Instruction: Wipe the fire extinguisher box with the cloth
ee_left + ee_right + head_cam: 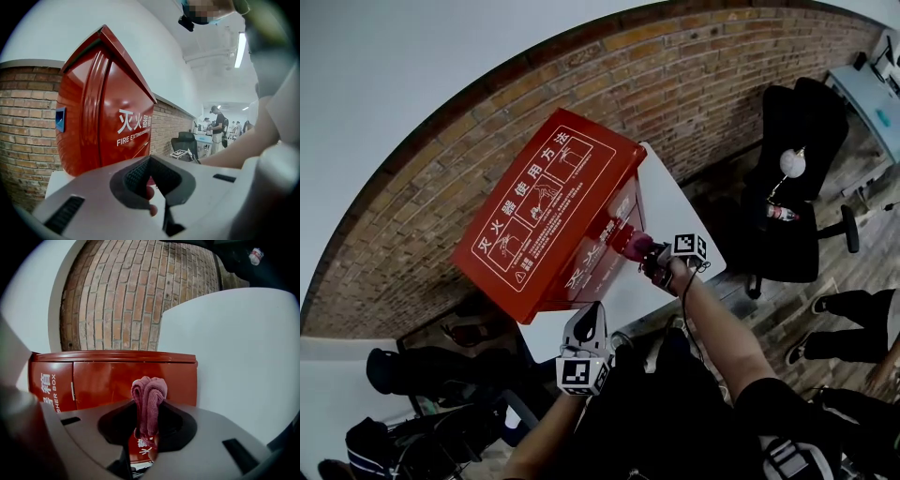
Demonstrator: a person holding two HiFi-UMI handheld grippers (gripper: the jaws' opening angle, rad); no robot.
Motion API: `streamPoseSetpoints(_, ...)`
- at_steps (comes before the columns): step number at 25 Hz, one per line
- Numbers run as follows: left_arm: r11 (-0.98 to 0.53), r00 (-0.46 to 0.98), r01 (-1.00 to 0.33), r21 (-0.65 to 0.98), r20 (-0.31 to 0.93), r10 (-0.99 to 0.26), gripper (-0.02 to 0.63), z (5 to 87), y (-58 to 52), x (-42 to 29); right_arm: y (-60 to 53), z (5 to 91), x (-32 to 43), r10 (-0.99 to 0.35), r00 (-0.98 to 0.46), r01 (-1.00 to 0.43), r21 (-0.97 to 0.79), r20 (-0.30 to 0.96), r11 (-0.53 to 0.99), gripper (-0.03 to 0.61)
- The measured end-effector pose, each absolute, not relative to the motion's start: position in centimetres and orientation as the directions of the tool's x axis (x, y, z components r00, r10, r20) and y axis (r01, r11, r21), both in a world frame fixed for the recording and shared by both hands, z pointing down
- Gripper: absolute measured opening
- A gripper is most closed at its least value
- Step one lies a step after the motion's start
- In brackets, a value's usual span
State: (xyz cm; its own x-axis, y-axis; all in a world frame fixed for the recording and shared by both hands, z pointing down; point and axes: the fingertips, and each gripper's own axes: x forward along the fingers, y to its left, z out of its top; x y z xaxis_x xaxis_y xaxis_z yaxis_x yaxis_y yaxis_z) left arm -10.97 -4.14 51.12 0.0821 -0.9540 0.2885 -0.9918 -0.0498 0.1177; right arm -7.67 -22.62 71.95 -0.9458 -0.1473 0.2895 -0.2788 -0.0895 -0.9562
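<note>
Cloth (pixel 149 394) in the clench of the right gripper (pixel 149 414): a maroon knit wad, folded over, bulging up past both dark pads (pixel 174 420). Just beyond it, the red fire extinguisher box (pixel 112 376), front doors closed, a slim handle on the left door, white lettering low on the panel. In the head view, wad up at the lower right corner of the box front; actual contact hard to confirm.

Left gripper (pixel 150 174) clenched on nothing, jaws together in a ridge, held low and back from the box, close to the person's body. Ahead of it, the box's side and peaked lid, with white Chinese characters and English print beginning "FIRE".

Box upright on a white table (pixel 680 220), back against a brick wall (pixel 703 84), white instruction diagrams across its sloped top. To the right, a black office chair (pixel 797 122) with a bottle (pixel 780 213) on its seat. Further right, legs and shoes of another person (pixel 848 323) on a wooden floor (pixel 787 309). Far off in the left gripper view, several people (pixel 218 126) standing at desks under ceiling strip lights (pixel 241 49).
</note>
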Motion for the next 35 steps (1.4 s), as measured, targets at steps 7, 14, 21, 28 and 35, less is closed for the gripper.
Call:
streamPoseSetpoints(7,-0.077,0.105,-0.991,0.113,0.272,-0.957,0.028,50.8,-4.4,-10.5,-22.6,68.4,-7.7,-0.159,-0.960,-0.221,-0.972,0.232,-0.084,0.106)
streamPoseSetpoints(14,-0.110,0.138,-0.987,0.120,0.262,-0.955,0.028,50.7,-4.6,-9.9,-22.5,64.5,-7.8,-0.174,-0.967,-0.179,-0.982,0.187,-0.064,0.106)
streamPoseSetpoints(21,-0.135,0.161,-0.984,0.118,0.249,-0.955,0.028,50.2,-5.0,-9.8,-22.3,61.9,-7.8,-0.186,-0.970,-0.148,-0.988,0.154,-0.048,0.106)
streamPoseSetpoints(28,-0.149,0.172,-0.982,0.114,0.238,-0.956,0.028,49.8,-5.2,-10.0,-22.1,58.6,-7.9,-0.196,-0.975,-0.097,-0.995,0.102,-0.034,0.106)
streamPoseSetpoints(35,-0.174,0.197,-0.978,0.118,0.235,-0.952,0.028,49.8,-5.1,-9.8,-21.9,56.6,-7.9,-0.196,-0.975,-0.101,-0.995,0.102,-0.012,0.106)
